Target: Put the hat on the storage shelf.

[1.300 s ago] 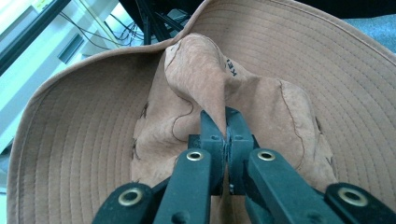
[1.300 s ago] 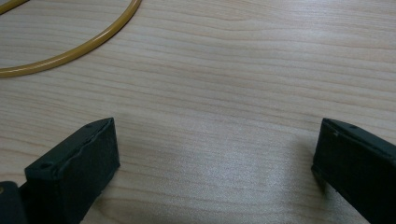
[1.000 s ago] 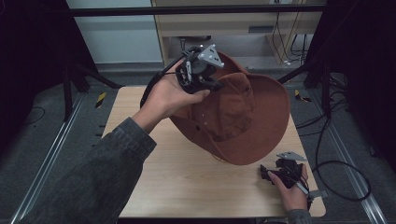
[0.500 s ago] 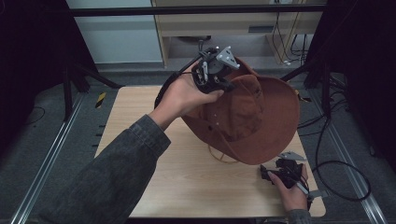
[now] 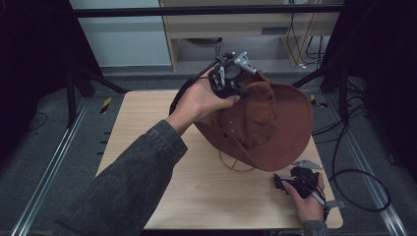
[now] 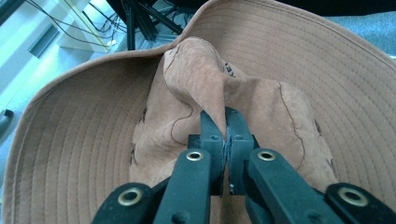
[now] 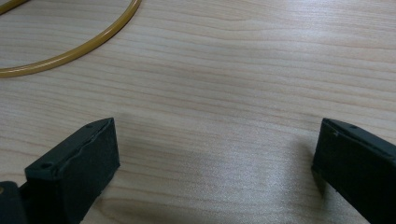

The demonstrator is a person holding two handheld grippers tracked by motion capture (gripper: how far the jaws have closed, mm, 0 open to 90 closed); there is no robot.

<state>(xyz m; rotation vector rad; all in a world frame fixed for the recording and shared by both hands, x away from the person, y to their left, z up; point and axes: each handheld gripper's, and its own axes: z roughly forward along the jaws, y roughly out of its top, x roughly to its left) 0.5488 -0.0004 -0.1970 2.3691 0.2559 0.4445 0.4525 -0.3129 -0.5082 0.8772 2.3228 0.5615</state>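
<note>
High view: dim and cool, dark at both sides; the worktop is the brightest patch.
Light source: overhead, leaving a soft shadow under the hat.
Left gripper view: bright and sharp on the hat's crown, edges bowed, top left washed pale.
Right gripper view: soft sheen on the wood grain, the claw tips slightly blurred, faint shadows beside them.

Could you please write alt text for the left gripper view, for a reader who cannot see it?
The left gripper is shut on a pinched fold of the crown of a brown hat. The hat's wide stitched brim curves around behind the black fingers.
</note>
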